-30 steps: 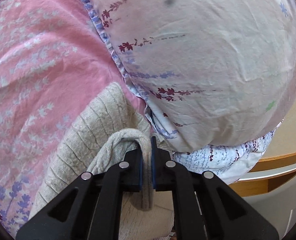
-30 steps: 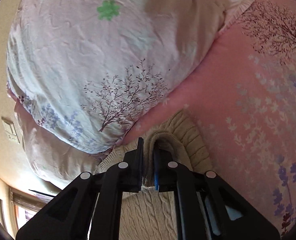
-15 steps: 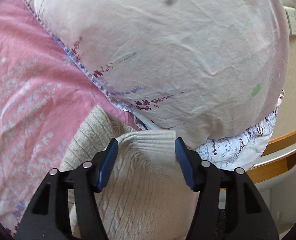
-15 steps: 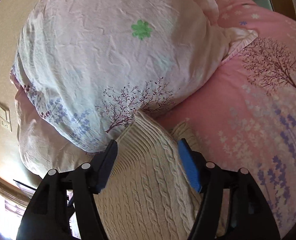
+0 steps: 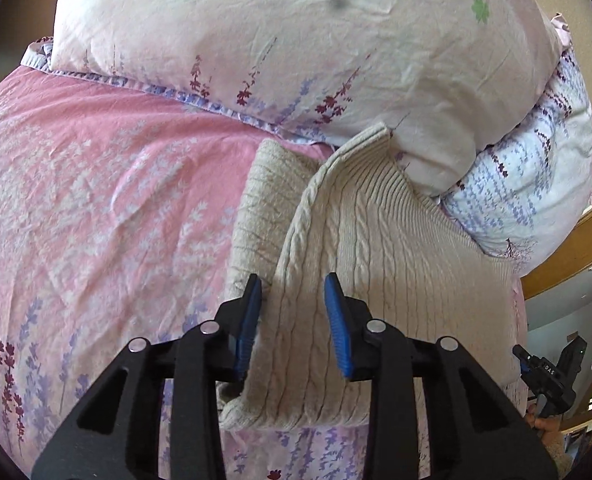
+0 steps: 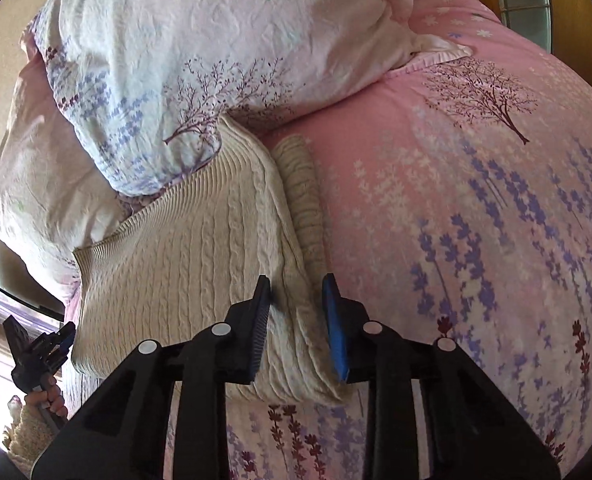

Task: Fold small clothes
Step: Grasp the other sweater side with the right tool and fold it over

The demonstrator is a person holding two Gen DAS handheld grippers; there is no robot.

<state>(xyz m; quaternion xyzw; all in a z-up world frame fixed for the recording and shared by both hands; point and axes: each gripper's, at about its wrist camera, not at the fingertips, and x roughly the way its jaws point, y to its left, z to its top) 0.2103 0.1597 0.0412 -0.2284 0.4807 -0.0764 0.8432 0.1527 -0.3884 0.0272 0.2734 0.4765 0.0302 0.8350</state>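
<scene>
The cream cable-knit sweater (image 5: 360,264) lies folded on the pink floral bedspread (image 5: 108,208), its ribbed hem pushed up against the stacked pillows. From your left wrist camera, the top layer of the sweater shows its cable pattern, and a plainer ribbed part of it (image 5: 256,204) sticks out from under its left edge, flat on the bedspread. In your right wrist view the sweater (image 6: 184,264) fills the lower left, with that same ribbed part (image 6: 304,200) peeking out on its right side.

Your left gripper (image 5: 294,322) hovers above the sweater's near left edge with its jaws spread wide and nothing between the blue pads (image 5: 338,328). Your right gripper (image 6: 298,324) sits above the sweater's near right edge, jaws likewise wide apart and holding nothing; whether either set of fingertips touches the knit you cannot tell.

Beyond the sweater, the upper pillow (image 5: 296,48), pale with lavender sprigs and a green clover mark, rests on a lower pillow (image 5: 536,184), and the sweater's hem touches both. Past the pillows, a wooden bed frame (image 5: 576,256) curves along the edge.
</scene>
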